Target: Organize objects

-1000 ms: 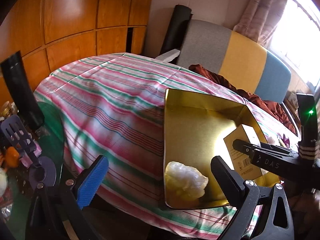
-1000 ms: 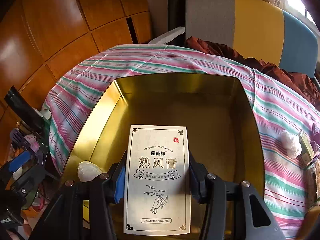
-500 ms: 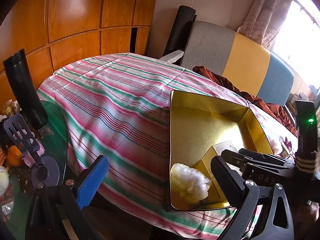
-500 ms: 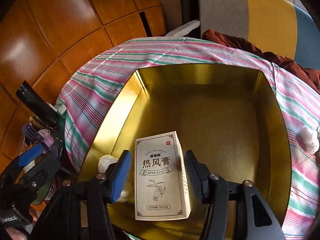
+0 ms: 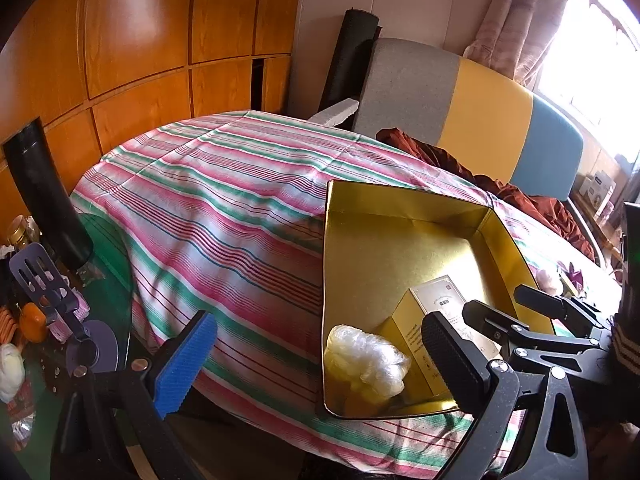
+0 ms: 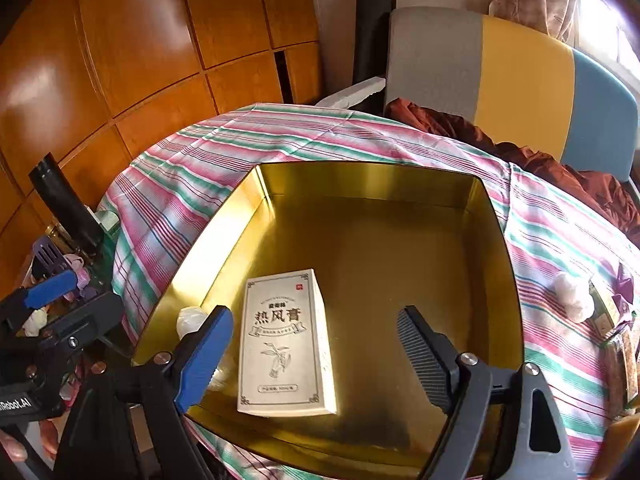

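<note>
A gold tin tray (image 6: 372, 184) sits on the striped tablecloth. A beige carton with Chinese print (image 6: 286, 340) lies flat on the tray floor near its front edge; it also shows in the left wrist view (image 5: 440, 312). A crumpled clear plastic wad (image 5: 366, 360) lies in the tray's front left corner, partly hidden in the right wrist view (image 6: 188, 320). My right gripper (image 6: 316, 356) is open above the carton, its fingers apart and clear of it. My left gripper (image 5: 320, 356) is open and empty, left of the tray at the table's front edge.
A white wad (image 6: 572, 296) and small packages (image 6: 616, 312) lie on the cloth right of the tray. A brown garment (image 6: 520, 144) and a grey, yellow and blue sofa (image 5: 492, 108) are behind. A black tube (image 5: 44, 196) and kitchen clutter (image 5: 40, 312) stand at left.
My right gripper opened and let go of the carton, which now lies on the tray floor. The gripper drew back and up from it. My left gripper stayed open.
</note>
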Motion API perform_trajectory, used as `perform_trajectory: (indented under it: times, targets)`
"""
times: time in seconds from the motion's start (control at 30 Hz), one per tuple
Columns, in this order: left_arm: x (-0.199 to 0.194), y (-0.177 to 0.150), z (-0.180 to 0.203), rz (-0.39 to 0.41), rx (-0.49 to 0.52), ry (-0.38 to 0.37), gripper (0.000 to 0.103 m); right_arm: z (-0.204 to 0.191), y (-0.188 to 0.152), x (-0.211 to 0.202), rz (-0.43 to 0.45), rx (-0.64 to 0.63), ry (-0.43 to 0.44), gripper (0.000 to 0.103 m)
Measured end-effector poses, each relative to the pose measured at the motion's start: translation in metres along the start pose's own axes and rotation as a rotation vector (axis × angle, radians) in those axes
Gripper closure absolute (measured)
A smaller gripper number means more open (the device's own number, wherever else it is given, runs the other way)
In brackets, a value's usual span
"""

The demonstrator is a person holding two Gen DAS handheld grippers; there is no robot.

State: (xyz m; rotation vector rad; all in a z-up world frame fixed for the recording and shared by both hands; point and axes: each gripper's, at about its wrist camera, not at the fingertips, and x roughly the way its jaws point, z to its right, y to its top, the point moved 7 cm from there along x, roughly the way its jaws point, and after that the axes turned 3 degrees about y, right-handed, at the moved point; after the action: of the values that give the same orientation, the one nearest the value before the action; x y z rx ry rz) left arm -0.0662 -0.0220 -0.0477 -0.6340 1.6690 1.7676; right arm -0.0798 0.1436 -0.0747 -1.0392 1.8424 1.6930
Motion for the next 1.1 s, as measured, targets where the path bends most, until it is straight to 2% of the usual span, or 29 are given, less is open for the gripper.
perform_trajectory:
  times: [0.3,0.6,0.83,1.1]
  targets:
    - [-0.008,0.005,0.014,0.027,0.044,-0.012,0.0,0.024,-0.003,-0.027,0.075,0.016,-0.081,0.017]
    - [-0.018,0.012,0.05,0.058,0.115,-0.061,0.0,0.075,-0.009,-0.071,0.161,0.064,-0.198,0.017]
    - [-0.024,0.014,0.094,0.045,0.183,-0.2,0.0,0.136,-0.024,-0.102,0.168,0.141,-0.304,0.017]
    - [-0.029,0.013,0.161,0.002,0.277,-0.339,0.0,0.246,-0.055,-0.175,0.206,0.319,-0.489,0.017]
